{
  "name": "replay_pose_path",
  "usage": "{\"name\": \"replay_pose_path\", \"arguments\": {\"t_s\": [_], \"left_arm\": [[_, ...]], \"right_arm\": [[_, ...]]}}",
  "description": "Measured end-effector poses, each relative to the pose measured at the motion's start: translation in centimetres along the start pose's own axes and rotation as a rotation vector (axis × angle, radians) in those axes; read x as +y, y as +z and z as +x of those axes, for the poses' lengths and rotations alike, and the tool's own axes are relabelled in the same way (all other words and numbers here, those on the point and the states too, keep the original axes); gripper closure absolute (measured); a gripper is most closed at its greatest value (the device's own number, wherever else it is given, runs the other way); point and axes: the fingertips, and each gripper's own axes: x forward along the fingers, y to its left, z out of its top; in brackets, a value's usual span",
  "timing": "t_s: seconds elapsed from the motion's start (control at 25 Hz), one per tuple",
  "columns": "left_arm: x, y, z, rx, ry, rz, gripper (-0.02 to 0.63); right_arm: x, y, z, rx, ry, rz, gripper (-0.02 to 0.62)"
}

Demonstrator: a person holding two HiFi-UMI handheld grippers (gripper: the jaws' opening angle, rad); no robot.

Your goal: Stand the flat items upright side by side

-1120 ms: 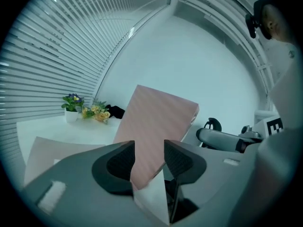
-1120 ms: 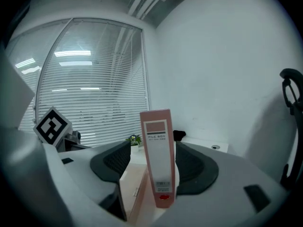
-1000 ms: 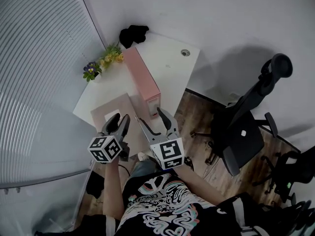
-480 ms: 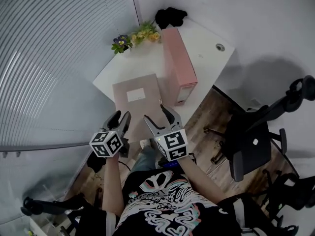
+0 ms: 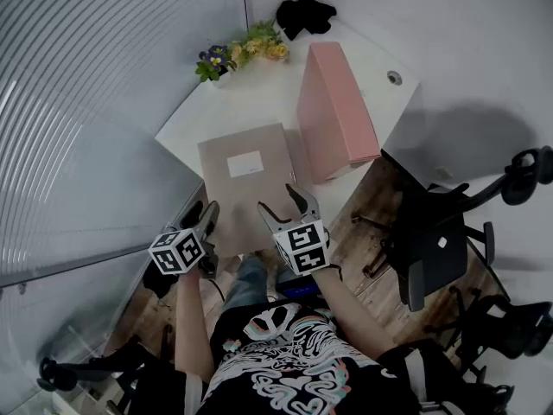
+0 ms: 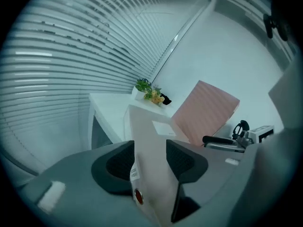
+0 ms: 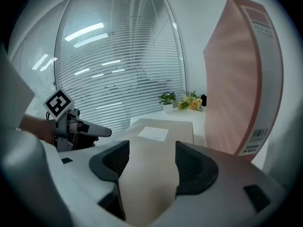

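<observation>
- The tan box (image 5: 246, 188) lies flat on the white desk (image 5: 251, 102), its near end toward the person. It is a thin, closed rectangle of matte cardboard with a white label (image 5: 244, 164) on its top face.
- In the left gripper view a narrow side of the tan box (image 6: 147, 126) carries a small sticker and a red dot.
- The pink box (image 5: 333, 115) stands upright just to the right of the tan one, on the desk's right part. It is a closed slab with smooth faces, and print and a barcode show on the narrow end in the right gripper view (image 7: 236, 89).
- A small white pot at the desk's far corner holds yellow and purple flowers (image 5: 242, 52). A black lump (image 5: 304, 14) sits beside them.
- The left gripper (image 5: 204, 214) is at the tan box's near left corner. Its jaws stand apart and have just been opening. The box's corner shows in the gap, and the ribbed pads do not press on it.
- The right gripper (image 5: 281, 204) is over the near right end. Its jaws are wide and have likewise just been opening. The box's top face fills the gap, ungripped.
- Slatted blinds (image 5: 86, 102) line the left wall, and a black office chair (image 5: 432, 240) stands on the wood floor to the right.
</observation>
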Motion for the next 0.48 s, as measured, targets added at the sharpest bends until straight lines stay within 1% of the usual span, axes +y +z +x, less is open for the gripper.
{"name": "replay_pose_path", "arguments": {"t_s": [0.24, 0.36, 0.48], "left_arm": [[1.6, -1.9, 2.1, 0.092, -0.097, -0.111, 0.324], [1.9, -2.7, 3.1, 0.132, -0.147, -0.160, 0.313], [1.5, -3.3, 4.0, 0.162, -0.215, -0.235, 0.301]], "right_arm": [[-0.3, -1.7, 1.8, 0.077, -0.059, -0.002, 0.288], [-0.4, -2.3, 2.4, 0.107, -0.080, -0.001, 0.288], [-0.5, -3.1, 2.9, 0.143, -0.098, 0.008, 0.288]]}}
